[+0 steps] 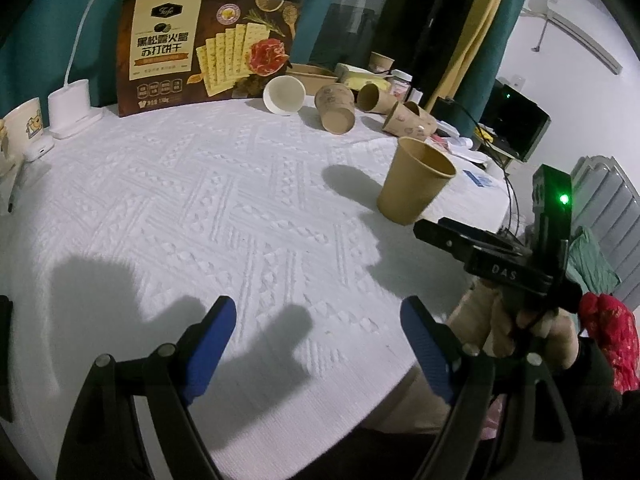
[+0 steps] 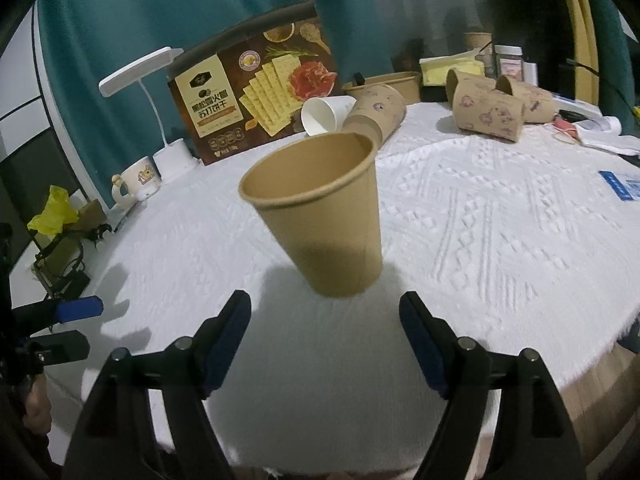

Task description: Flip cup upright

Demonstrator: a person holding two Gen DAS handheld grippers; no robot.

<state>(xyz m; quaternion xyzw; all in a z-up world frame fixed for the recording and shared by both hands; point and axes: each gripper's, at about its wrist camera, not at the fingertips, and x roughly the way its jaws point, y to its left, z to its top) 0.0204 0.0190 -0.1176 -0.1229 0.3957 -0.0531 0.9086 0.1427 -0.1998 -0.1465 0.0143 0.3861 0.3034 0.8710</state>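
One plain kraft paper cup [image 2: 320, 212] stands upright, mouth up, on the bench [image 2: 500, 240], which carries a white textured cloth. It is just ahead of the right gripper [image 2: 325, 322] and apart from it.

Count of the remaining cups at the far side of the bench:
- Printed kraft cups [image 1: 335, 108] lying on their sides – three.
- White paper cup [image 1: 283, 95] lying on its side – one, just beside the nearest printed cup.
- One more kraft cup [image 2: 478, 41] stands upright behind these.

One cracker box [image 1: 208, 44] stands upright at the back edge. One white desk lamp [image 2: 160, 112] and one white mug [image 2: 138, 179] are to its left.

Right gripper: fingers [image 2: 230, 334] spread wide, holding nothing, pointed at the cup's base; a bare hand [image 1: 492, 320] grips its handle.

Left gripper [image 1: 318, 344]: fingers spread wide – nothing between them – low over the bare cloth, well left of the upright cup.
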